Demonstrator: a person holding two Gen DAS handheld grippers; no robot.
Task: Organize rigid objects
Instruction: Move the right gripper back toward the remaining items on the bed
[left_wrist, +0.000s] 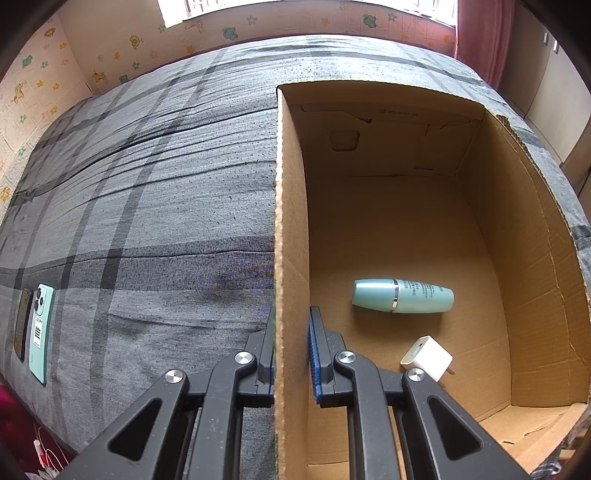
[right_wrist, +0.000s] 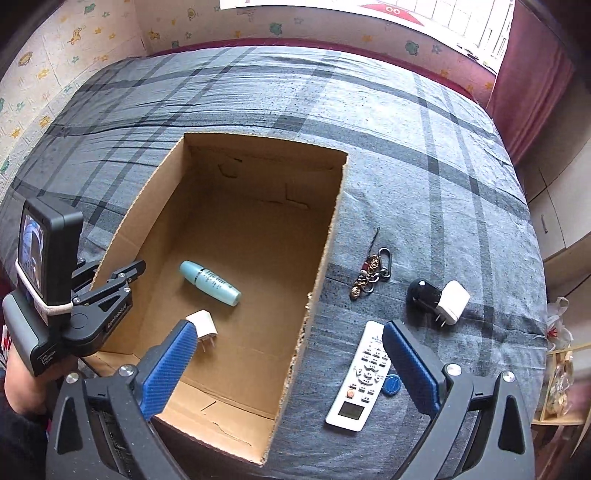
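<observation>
From the left wrist we've got the left hand-held gripper (left_wrist: 291, 347) straddling the left wall of the box (left_wrist: 291, 206), one finger outside and the blue-padded one inside. The inner pad seems to sit just off the cardboard, so we can't tell if it's actually clamped. Inside the box a teal bottle (left_wrist: 402, 296) lies on its side near the middle of the floor, and a white charger (left_wrist: 426, 357) sits nearer us, tucked right beside the gripper's linkage. The far half of the box floor is bare. Out on the bed (left_wrist: 147, 177), two phones (left_wrist: 35, 326) lie side by side at the left edge, well apart from everything else.

From the right wrist, the right hand-held gripper (right_wrist: 291, 354) is spread wide open above the box's right wall (right_wrist: 325, 258), left finger over the box interior, right finger over the bed (right_wrist: 424, 147). The charger (right_wrist: 202, 322) is touching that left finger's tip in view. The bottle (right_wrist: 209, 282) lies just beyond. On the bed to the right: a remote (right_wrist: 364, 376) just beside the right finger, a blue tag (right_wrist: 391, 385) against it, a keychain (right_wrist: 371, 271) farther up, and a black plug (right_wrist: 423, 293) touching a white plug (right_wrist: 452, 301). The left gripper (right_wrist: 125, 275) hangs on the box's left rim.
</observation>
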